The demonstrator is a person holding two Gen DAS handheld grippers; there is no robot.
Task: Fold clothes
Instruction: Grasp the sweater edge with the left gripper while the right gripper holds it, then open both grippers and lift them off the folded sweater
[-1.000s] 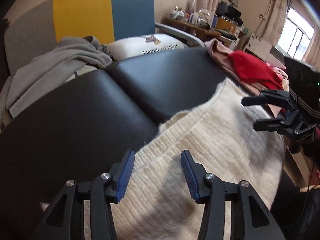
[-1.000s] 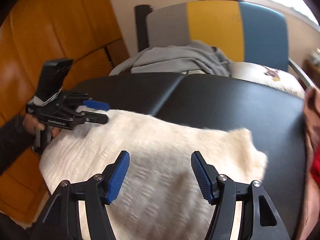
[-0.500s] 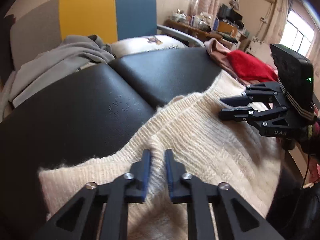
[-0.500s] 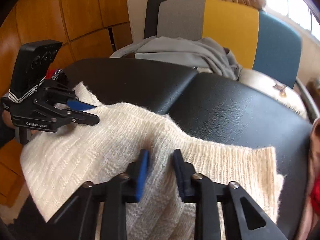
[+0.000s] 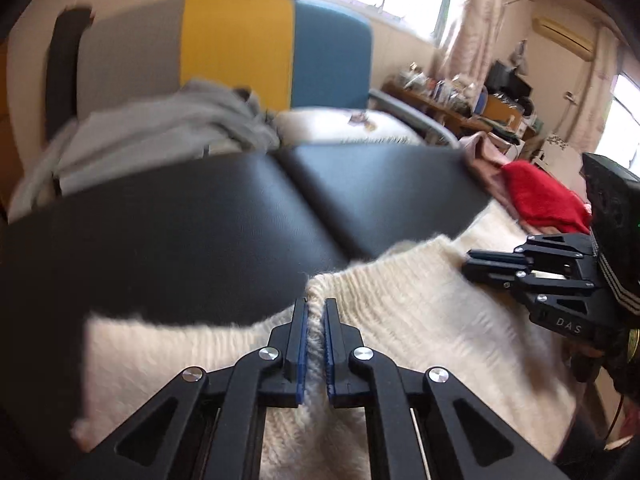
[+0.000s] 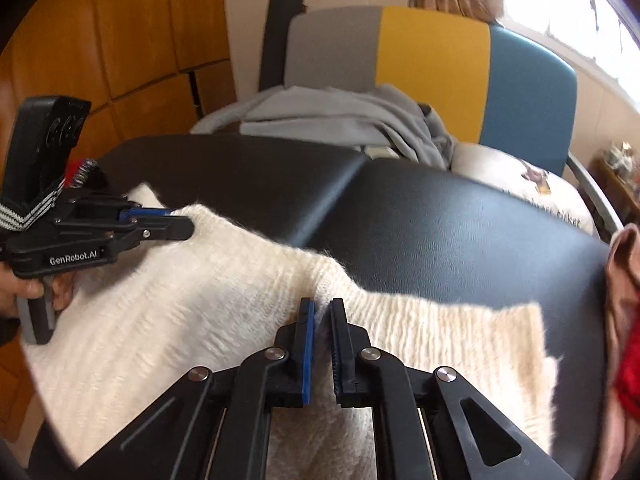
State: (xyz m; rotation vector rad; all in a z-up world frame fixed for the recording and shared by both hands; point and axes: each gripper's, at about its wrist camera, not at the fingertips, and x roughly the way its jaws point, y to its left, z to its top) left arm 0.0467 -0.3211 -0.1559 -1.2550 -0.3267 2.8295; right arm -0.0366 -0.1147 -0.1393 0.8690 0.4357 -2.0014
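Observation:
A cream knitted sweater point(image 5: 420, 332) point(image 6: 192, 292) lies across the near part of a black padded table point(image 5: 192, 240) point(image 6: 440, 220). My left gripper point(image 5: 316, 312) is shut on a pinched ridge of the sweater's far edge. From the right wrist view it point(image 6: 176, 226) comes in at the left, held by a hand point(image 6: 24, 288). My right gripper point(image 6: 322, 312) is likewise shut on a fold of the sweater's far edge. In the left wrist view it point(image 5: 474, 266) enters at the right, jaws together over the knit.
A grey garment point(image 5: 160, 128) point(image 6: 344, 120) lies heaped on the grey, yellow and blue chair point(image 5: 240, 52) behind the table, beside a white cushion point(image 6: 516, 184). Red point(image 5: 540, 196) and pink clothes point(image 5: 484, 156) are piled at the right end. Wooden panels point(image 6: 100, 40) stand at the left.
Both grippers went from wide open above the sweater to shut on folds of its far edge. The knit has bunched up into ridges at each grip.

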